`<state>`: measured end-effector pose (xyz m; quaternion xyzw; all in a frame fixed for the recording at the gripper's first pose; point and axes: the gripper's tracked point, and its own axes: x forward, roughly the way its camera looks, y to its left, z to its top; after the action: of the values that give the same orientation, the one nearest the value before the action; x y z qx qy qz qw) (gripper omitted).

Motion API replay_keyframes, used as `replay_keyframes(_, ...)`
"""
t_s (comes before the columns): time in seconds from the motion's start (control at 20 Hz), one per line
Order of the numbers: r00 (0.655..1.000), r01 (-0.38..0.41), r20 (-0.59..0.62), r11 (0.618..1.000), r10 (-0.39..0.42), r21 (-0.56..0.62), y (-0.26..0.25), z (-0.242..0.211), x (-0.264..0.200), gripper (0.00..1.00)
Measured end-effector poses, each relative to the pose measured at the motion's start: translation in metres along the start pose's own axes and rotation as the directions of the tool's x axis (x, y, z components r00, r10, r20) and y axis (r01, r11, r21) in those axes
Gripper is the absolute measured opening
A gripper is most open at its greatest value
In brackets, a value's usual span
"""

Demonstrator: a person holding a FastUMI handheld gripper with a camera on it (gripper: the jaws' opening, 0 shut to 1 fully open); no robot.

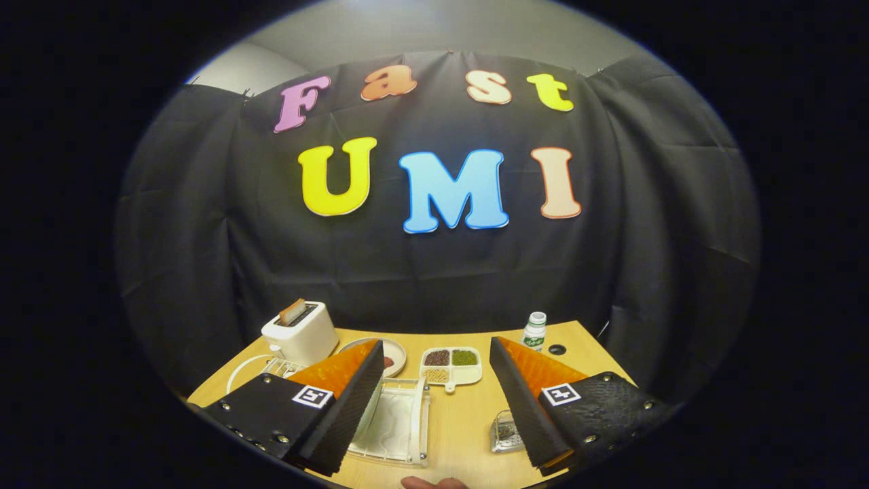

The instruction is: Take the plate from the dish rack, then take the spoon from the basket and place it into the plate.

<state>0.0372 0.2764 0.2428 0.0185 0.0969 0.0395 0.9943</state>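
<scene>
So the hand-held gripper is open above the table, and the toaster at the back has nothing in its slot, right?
Not quite. The gripper view shows the hand-held gripper open above the table, fingers wide apart and holding nothing, but the toaster at the back is not empty: a slice of toast sticks up out of its slot.

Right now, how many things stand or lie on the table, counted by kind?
Toaster: 1
Dish rack: 1
Round plate: 1
Divided dish with three fillings: 1
Bottle: 1
Clear tray: 1
Small basket: 1
Total: 7
The gripper is open and holds nothing.
</scene>
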Motion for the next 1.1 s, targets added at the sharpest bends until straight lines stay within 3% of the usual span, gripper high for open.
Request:
replay_keyframes(0.2, 0.976, -0.032, -0.214, 0.999, 0.035, 0.019, 0.028, -0.031, 0.028, 0.96)
replay_keyframes(0.55, 0.924, -0.004, -0.383, 1.000, 0.003, -0.002, 0.052, -0.054, 0.063, 0.96)
replay_keyframes(0.9, 0.829, 0.133, -0.543, 0.990, -0.135, -0.042, 0.063, -0.093, 0.081, 0.97)
replay_keyframes(1.1, 0.796, 0.239, -0.562, 0.970, -0.227, -0.053, 0.065, -0.105, 0.087, 0.97)
